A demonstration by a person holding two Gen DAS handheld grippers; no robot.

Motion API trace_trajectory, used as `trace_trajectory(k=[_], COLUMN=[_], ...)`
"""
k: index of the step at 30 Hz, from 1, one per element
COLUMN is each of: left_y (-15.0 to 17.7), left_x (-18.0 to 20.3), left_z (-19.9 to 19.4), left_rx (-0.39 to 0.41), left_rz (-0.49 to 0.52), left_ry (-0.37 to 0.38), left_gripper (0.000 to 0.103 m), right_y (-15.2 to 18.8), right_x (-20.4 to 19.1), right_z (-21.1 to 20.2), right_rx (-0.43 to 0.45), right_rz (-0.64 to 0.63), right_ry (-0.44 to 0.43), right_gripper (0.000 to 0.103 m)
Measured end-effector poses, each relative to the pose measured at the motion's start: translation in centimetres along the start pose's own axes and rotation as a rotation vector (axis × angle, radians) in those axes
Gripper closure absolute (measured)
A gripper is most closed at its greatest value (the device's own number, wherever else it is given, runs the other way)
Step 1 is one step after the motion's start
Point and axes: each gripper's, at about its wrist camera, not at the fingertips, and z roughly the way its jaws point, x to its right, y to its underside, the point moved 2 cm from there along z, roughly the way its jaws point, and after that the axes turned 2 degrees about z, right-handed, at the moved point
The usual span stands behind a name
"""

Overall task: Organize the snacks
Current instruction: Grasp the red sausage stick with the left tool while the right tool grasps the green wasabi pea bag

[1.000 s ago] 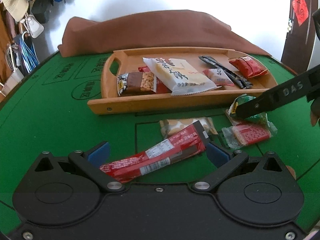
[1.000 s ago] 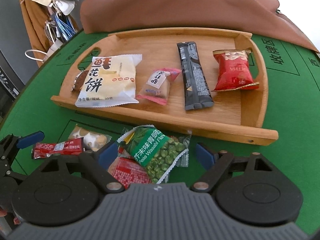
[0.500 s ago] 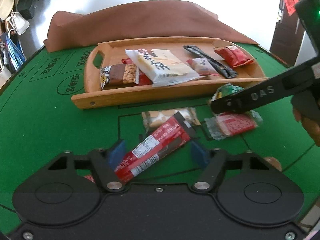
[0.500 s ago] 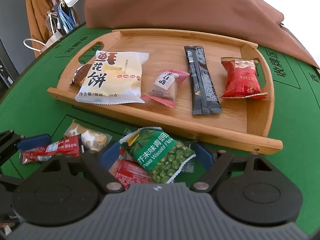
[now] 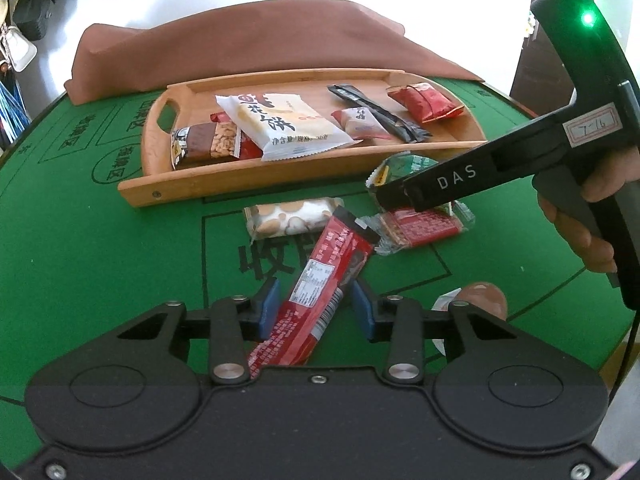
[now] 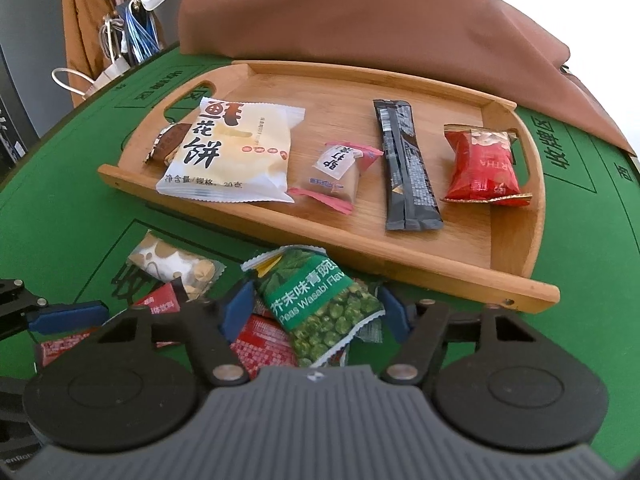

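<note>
My left gripper (image 5: 314, 310) is shut on a long red snack stick (image 5: 320, 292) and holds it tilted over the green table. My right gripper (image 6: 316, 310) is shut on a green wasabi peas bag (image 6: 320, 300), near the front rim of the wooden tray (image 6: 440, 276). The right gripper also shows from the side in the left wrist view (image 5: 396, 196). On the table lie a biscuit pack (image 5: 292, 218) and a red clear-wrapped pack (image 5: 420, 226). The tray (image 5: 240, 178) holds a white pastry pack (image 6: 236, 156), a pink candy (image 6: 340, 172), a black stick (image 6: 404, 164) and a red nut bag (image 6: 480, 168).
A brown cloth (image 6: 360, 20) lies heaped behind the tray. A peanut bar (image 5: 204, 146) lies at the tray's left end. Bags and cables (image 6: 128, 20) hang at the far left beyond the table edge. A hand grips the right gripper's handle (image 5: 588, 208).
My left gripper has shut on the red stick and lifted it, turning it more upright. My right gripper has closed in on the peas bag and moved closer to the tray.
</note>
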Motion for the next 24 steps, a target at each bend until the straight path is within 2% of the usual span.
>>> trace_trajectory(k=[3, 6, 8, 12, 14, 20, 24], left_y=[0.0, 0.0, -0.1, -0.3, -0.4, -0.6, -0.7], left_x=[0.1, 0.2, 0.1, 0.1, 0.1, 0.4, 0.7], left_z=[0.1, 0.1, 0.2, 0.5, 0.6, 1.0, 1.0], left_rx=[0.003, 0.003, 0.003, 0.005, 0.006, 0.006, 0.011], left_rz=[0.004, 0.0, -0.009, -0.014, -0.013, -0.002, 0.005], left_ry=[-0.01, -0.015, -0.013, -0.018, -0.025, -0.022, -0.018], left_gripper=[0.064, 0.061, 0.061, 0.06, 0.059, 0.057, 0.067], right_y=[0.2, 0.5, 0.9, 1.4, 1.4, 1.1, 1.0], right_x=[0.1, 0.1, -0.1, -0.6, -0.8, -1.4, -2.1], right_z=[-0.4, -1.0, -1.4, -1.9, -1.9, -1.1, -1.0], right_rx=[-0.004, -0.015, -0.026, -0.022, 0.002, 0.035, 0.054], right_rz=[0.005, 0.005, -0.009, -0.04, -0.063, -0.109, -0.149], right_ry=[-0.015, -0.041, -0.064, -0.082, -0.054, -0.026, -0.014], right_gripper=[0.047, 0.053, 0.053, 0.047, 0.039, 0.035, 0.035])
